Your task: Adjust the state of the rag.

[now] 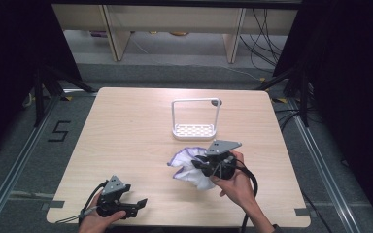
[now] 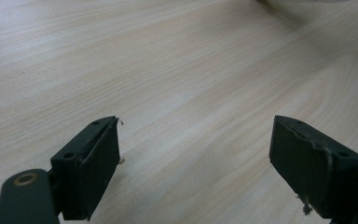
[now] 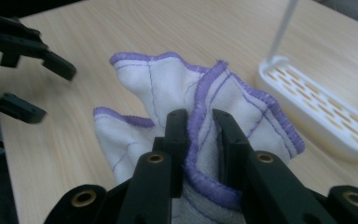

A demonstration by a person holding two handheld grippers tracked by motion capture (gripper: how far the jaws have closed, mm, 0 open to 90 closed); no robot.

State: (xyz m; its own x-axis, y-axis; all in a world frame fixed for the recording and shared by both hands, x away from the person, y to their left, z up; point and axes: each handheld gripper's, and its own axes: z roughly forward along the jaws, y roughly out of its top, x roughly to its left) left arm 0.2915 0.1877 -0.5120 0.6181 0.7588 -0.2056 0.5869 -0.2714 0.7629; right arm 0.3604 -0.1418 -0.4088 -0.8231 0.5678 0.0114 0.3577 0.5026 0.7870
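A white cloth with purple stitched edges lies crumpled at the middle right of the wooden table. My right gripper is shut on a fold of that cloth, the purple hem pinched between its two black jaws. The gripper holds the cloth bunched up off the wood. My left gripper rests near the table's front left edge, held by a hand. Its jaws stand wide apart over bare wood with nothing between them.
A white wire rack with a slotted tray base stands just behind the cloth, its frame rising upright. The tray lies close to the right of the cloth. Dark stands and cables surround the table.
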